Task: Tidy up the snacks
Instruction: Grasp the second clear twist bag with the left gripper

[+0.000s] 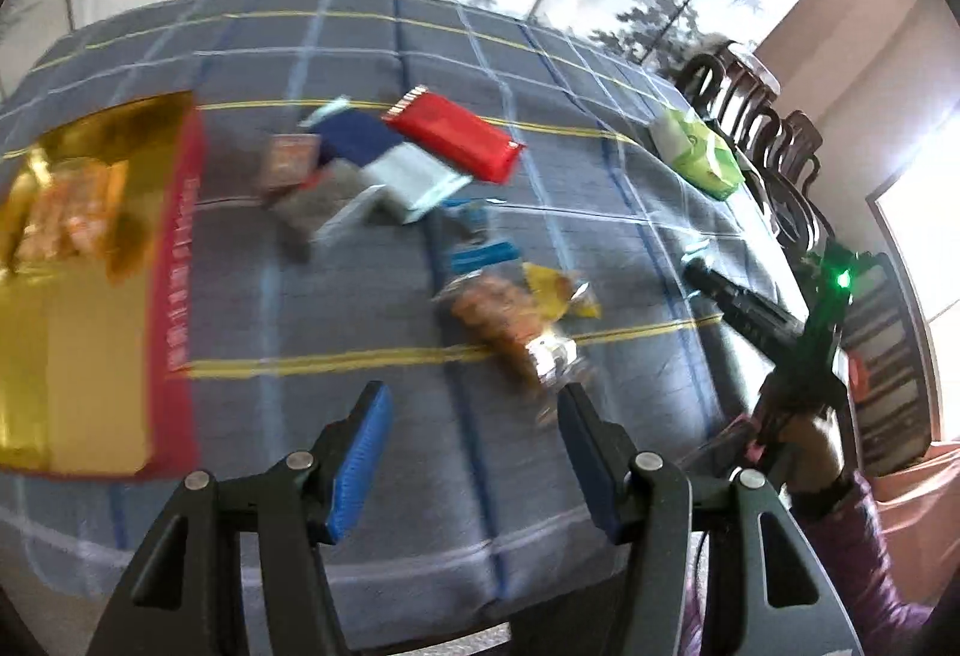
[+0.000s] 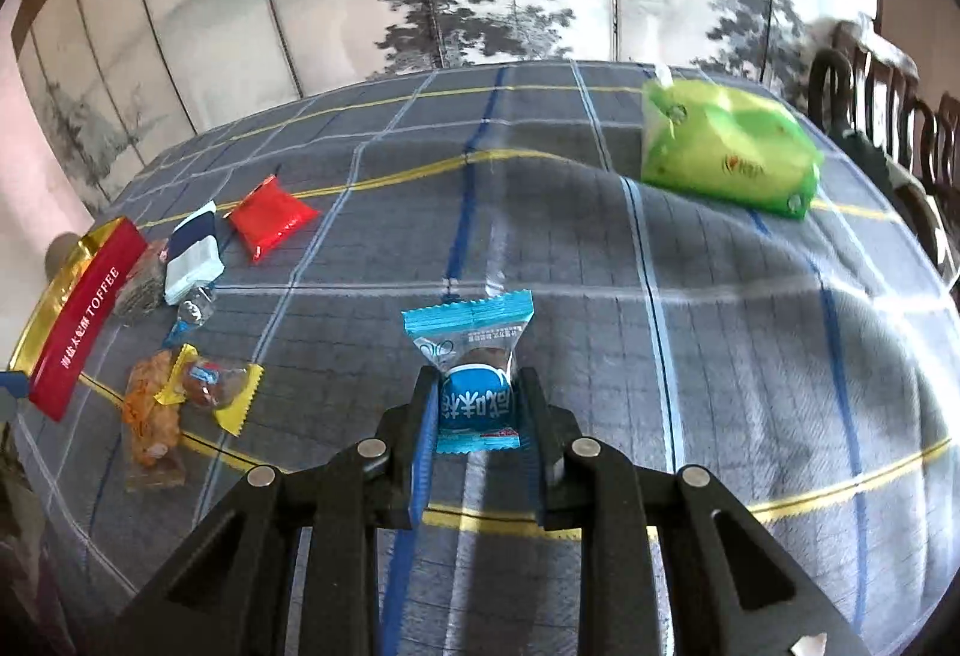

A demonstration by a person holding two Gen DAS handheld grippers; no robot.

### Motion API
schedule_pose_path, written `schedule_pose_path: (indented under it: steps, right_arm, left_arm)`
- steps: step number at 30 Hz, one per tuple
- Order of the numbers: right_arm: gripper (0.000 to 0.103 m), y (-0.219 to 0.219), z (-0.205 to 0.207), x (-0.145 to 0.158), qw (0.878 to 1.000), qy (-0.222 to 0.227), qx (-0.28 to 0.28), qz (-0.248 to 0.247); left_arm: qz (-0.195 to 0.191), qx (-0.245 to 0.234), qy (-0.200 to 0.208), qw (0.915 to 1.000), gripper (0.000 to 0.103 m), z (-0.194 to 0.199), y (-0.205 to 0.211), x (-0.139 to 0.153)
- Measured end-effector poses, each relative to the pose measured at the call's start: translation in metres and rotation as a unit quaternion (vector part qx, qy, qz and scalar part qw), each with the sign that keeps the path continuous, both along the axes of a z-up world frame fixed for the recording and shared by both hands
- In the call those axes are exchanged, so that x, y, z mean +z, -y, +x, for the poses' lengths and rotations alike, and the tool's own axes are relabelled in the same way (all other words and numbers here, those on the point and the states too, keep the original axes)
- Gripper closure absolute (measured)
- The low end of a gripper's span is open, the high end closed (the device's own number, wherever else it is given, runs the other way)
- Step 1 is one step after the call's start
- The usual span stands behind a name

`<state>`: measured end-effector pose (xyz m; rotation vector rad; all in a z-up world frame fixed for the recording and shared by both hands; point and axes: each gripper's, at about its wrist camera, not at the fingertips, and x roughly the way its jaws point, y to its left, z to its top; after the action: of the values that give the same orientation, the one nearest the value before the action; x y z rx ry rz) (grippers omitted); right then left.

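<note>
- Left wrist view: the left tool (image 1: 474,416) has its blue-padded jaws standing apart with nothing between them, above the desk covered in a grey checked cloth with yellow and blue lines (image 1: 360,308).
- Open red box with gold lining (image 1: 120,284) sits at the left edge of the view; orange wrapped pieces lie in its far end.
- A loose cluster lies mid-desk: red foil snack packet (image 1: 459,138), its long axis running from upper left to lower right; dark blue and white packet (image 1: 384,158) just beside it; small brownish packets to their left, blurred.
- Nearer the tool: clear packet of orange-brown snacks (image 1: 510,320) touching a yellow-ended wrapped sweet (image 1: 561,290).
- Green tissue pack (image 1: 699,152) lies far right, near the dark wooden chairs (image 1: 774,146).
- A person's hand (image 1: 810,434) in a purple sleeve holds the right tool at the right edge; its jaws are not legible here.
- Right wrist view: the right tool (image 2: 477,404) is clamped on a blue-and-clear wrapped sweet (image 2: 471,356), raised above the cloth.
- The sweet's long axis runs along the fingers, away from the camera; its crimped blue end points toward the far side of the desk, the other end toward the camera.
- The red box, lettered TOFFEE, and the remaining packets sit far left; the green pack far right.
</note>
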<state>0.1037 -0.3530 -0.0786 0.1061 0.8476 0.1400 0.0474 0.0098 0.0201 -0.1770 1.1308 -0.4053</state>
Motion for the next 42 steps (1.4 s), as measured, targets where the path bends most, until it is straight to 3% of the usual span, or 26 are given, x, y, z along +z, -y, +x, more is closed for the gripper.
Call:
schedule_pose_path:
  steps: [4, 10, 18, 28, 31, 33, 42]
  right_arm:
    - [0.081, 0.004, -0.006, -0.007, 1.000, 0.003, 0.004, 0.019]
    - [0.080, 0.006, -0.008, -0.006, 0.999, 0.014, 0.016, 0.040]
    - [0.080, 0.004, -0.012, -0.004, 0.998, 0.026, 0.031, 0.057]
    - [0.080, 0.006, -0.013, -0.003, 0.996, 0.033, 0.038, 0.074]
    - [0.080, 0.008, -0.013, -0.003, 0.996, 0.033, 0.036, 0.080]
    - [0.080, 0.009, -0.012, -0.003, 0.996, 0.032, 0.034, 0.081]
    - [0.080, -0.002, -0.008, -0.007, 0.999, 0.024, 0.023, 0.043]
  left_arm:
    - [0.015, -0.012, -0.019, 0.9996, 0.044, 0.019, 0.027, -0.010]
    - [-0.007, -0.014, -0.071, 0.9974, 0.044, 0.040, 0.046, -0.029]
    - [0.035, 0.003, -0.108, 0.9935, 0.046, 0.062, 0.066, -0.053]
    - [0.103, 0.002, -0.084, 0.9912, 0.046, 0.069, 0.088, -0.062]
    - [0.143, -0.017, -0.058, 0.9879, 0.056, 0.063, 0.098, -0.061]
    - [0.142, -0.021, -0.046, 0.9886, 0.065, 0.057, 0.097, -0.061]
    - [0.117, 0.024, 0.011, 0.9927, 0.065, -0.002, 0.049, -0.029]
